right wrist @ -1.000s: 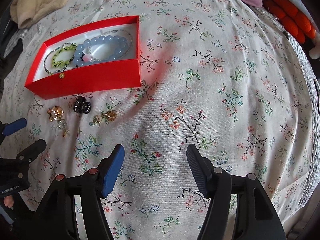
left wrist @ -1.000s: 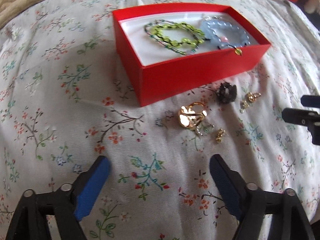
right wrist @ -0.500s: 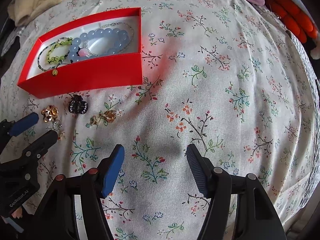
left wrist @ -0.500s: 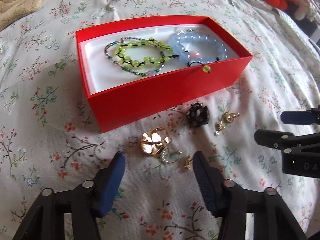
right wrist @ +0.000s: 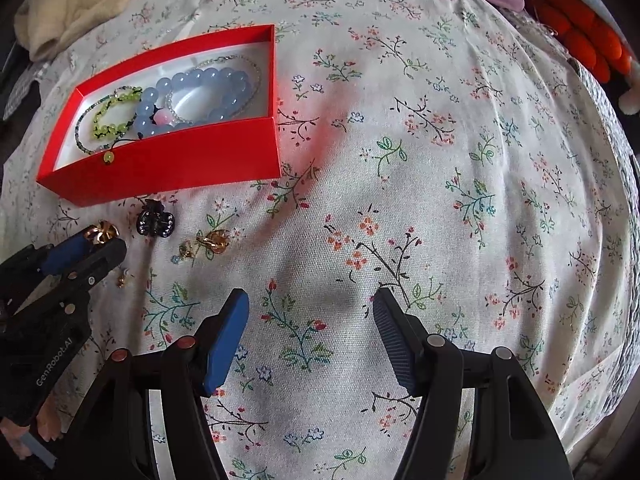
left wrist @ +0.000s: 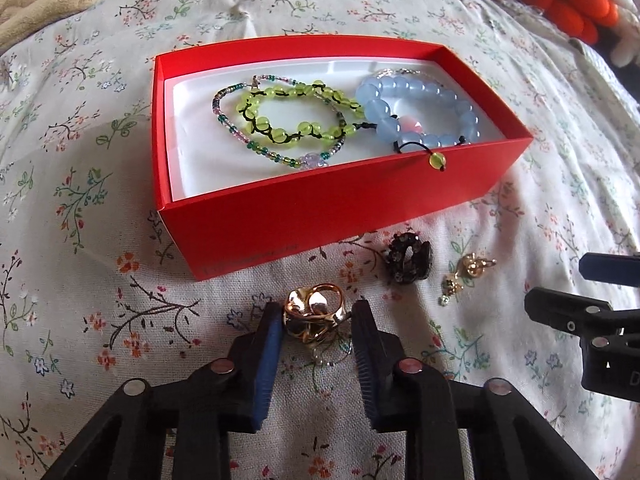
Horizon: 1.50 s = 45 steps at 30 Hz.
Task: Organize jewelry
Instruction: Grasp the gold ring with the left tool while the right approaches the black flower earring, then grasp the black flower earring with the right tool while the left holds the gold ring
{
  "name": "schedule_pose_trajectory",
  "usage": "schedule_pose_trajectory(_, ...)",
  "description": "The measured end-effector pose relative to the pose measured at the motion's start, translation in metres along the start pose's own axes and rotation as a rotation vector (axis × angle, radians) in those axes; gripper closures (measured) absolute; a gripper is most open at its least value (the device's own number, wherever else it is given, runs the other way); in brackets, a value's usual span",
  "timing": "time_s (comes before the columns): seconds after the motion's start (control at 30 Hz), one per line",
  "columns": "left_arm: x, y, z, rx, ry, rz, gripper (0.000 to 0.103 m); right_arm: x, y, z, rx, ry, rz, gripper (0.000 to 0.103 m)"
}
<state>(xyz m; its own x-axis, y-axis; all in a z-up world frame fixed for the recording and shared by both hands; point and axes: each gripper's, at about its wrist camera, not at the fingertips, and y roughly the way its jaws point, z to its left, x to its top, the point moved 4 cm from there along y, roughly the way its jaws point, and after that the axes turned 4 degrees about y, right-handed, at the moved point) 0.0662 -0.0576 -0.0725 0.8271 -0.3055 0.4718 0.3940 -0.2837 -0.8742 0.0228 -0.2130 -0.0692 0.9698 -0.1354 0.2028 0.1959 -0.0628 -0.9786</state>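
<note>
Gold, chunky and shiny, the sculpted metal ring [left wrist: 314, 314] lies on the flowered bedsheet [left wrist: 100, 320] just before the red cardboard box [left wrist: 320, 200], between the blue pads of the left tongs [left wrist: 316, 336]. These tongs have just been closing; the left pad touches the ring, and on the right a small gap seems to remain. To do it well, I think the squeeze should be gentle and centred, because smooth metal can slip.

From the right wrist view, the right tongs [right wrist: 310, 332] hang wide open and empty over bare sheet, well apart from the box.
</note>
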Motion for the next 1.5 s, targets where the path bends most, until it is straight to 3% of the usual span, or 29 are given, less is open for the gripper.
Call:
schedule_pose_trajectory(0.67, -0.011, -0.018, 0.035, 0.078, -0.028, 0.034, 0.074, 0.007, 0.001, 0.068, 0.101, -0.139, -0.106, 0.035)
schedule_pose_trajectory(1.23, -0.017, -0.025, 0.053, 0.071, -0.071, 0.043, 0.074, 0.025, 0.021, 0.106, 0.058, -0.136, -0.105, 0.037)
schedule_pose_trajectory(1.37, -0.018, -0.025, 0.053, 0.072, -0.068, 0.045, 0.074, 0.028, 0.022, 0.111, 0.051, -0.143, -0.112, 0.048)
schedule_pose_trajectory(1.5, -0.017, -0.024, 0.052, 0.074, -0.067, 0.046, 0.074, 0.027, 0.02, 0.11, 0.061, -0.14, -0.115, 0.065)
